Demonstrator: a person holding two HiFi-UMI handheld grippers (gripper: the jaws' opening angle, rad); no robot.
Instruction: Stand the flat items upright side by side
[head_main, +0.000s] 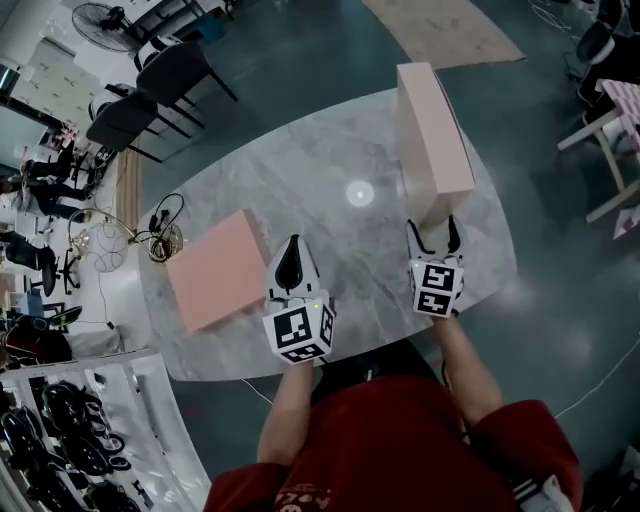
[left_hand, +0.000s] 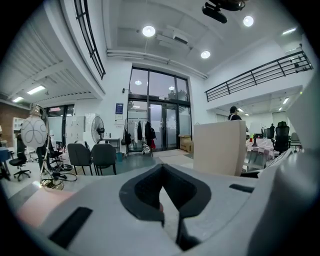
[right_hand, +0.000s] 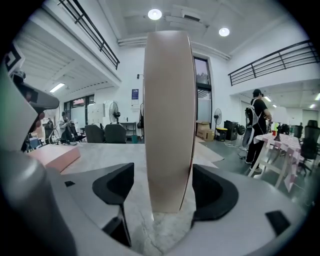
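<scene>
Left gripper (head_main: 292, 248), jaws pressed together and empty, sits just right of the flat box (head_main: 217, 270). The right gripper (head_main: 433, 230), jaws spread, straddles the near end of the upright box (head_main: 432, 140).

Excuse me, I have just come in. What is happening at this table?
A person works at a marble table with a gripper in each hand, standing flat pink boxes upright. One pink box stands on its edge at the right. The right gripper is at its near end, jaws open on either side of it and not pressing. The second pink box lies flat at the left, not yet raised. The left gripper is shut and empty, close beside it.
</scene>
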